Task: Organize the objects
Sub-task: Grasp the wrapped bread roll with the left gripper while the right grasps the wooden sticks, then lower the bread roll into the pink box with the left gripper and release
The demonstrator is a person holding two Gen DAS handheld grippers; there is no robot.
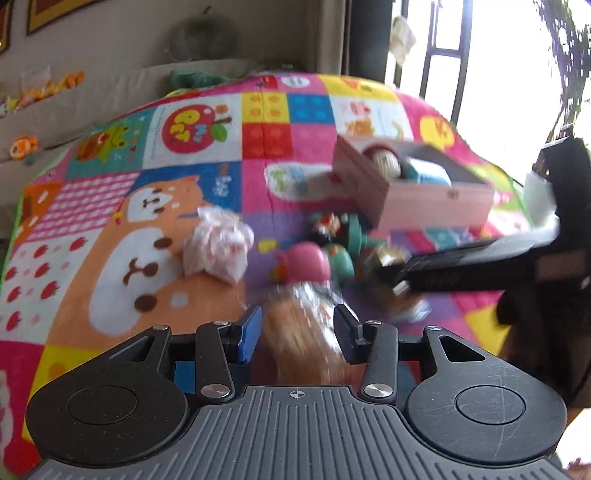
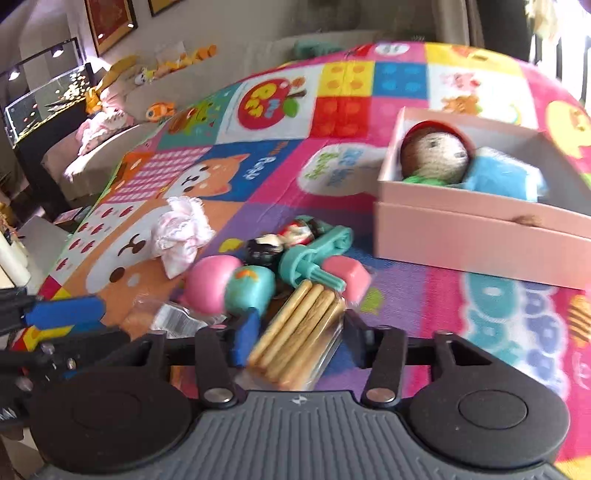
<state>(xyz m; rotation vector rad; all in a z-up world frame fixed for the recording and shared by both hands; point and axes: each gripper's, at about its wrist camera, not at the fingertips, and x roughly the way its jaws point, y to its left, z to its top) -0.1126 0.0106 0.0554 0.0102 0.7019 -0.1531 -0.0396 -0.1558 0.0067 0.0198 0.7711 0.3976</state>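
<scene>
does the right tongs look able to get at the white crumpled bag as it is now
Probably not yet: the right tongs are shut on a clear pack of biscuit sticks, and the pink ball and left tongs lie towards the white crumpled bag.

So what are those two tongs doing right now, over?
Left tongs around a wrapped bread bun. Right tongs around a breadstick packet. Pink box open, two items inside. Toy pile ahead.

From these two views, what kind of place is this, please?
Probably a home living room: a colourful children's play mat strewn with toys, a sofa with plush toys along its back, and framed pictures on the wall.
</scene>
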